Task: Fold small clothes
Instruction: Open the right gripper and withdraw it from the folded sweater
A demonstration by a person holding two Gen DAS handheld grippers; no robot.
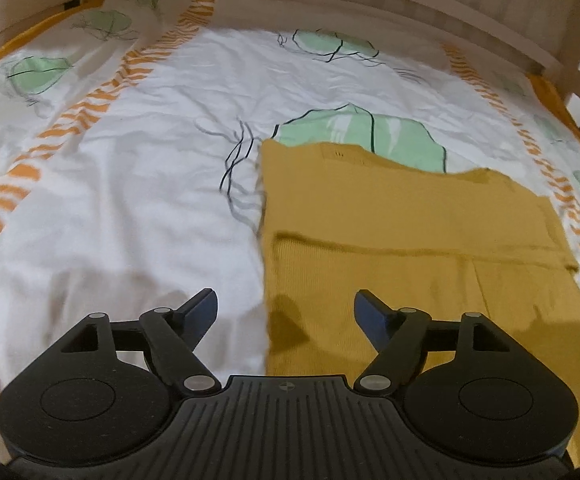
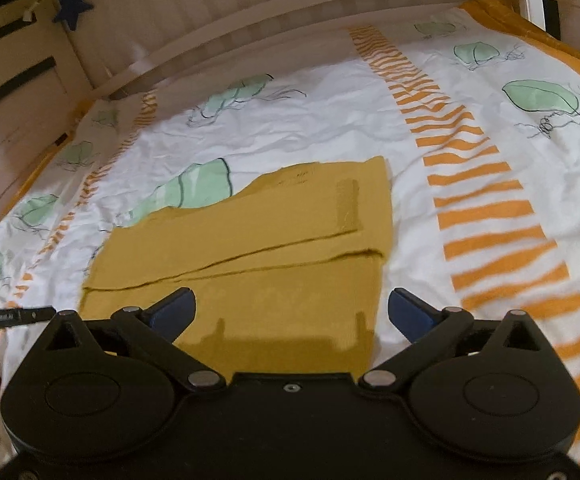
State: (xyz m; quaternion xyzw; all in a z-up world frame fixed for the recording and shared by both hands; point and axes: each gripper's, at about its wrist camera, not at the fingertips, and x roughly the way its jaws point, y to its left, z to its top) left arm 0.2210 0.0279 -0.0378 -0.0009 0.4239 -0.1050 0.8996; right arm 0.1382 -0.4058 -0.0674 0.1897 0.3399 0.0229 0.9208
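Observation:
A mustard-yellow knit garment (image 1: pixel 401 232) lies flat and folded on a bed, its sleeves laid across the body. In the left wrist view it fills the right half, and my left gripper (image 1: pixel 284 308) hovers open above its near left edge with nothing between the blue pads. In the right wrist view the same garment (image 2: pixel 274 236) lies in the middle. My right gripper (image 2: pixel 291 306) hangs wide open over its near right corner, holding nothing. A black part of the other gripper (image 2: pixel 10 316) pokes in at the left edge.
The bed is covered by a white duvet (image 1: pixel 130 200) printed with green leaves and orange stripes. A pale wooden bed rail (image 1: pixel 369 0) runs along the far side. A blue star (image 2: pixel 72 4) hangs on the frame at upper left in the right wrist view.

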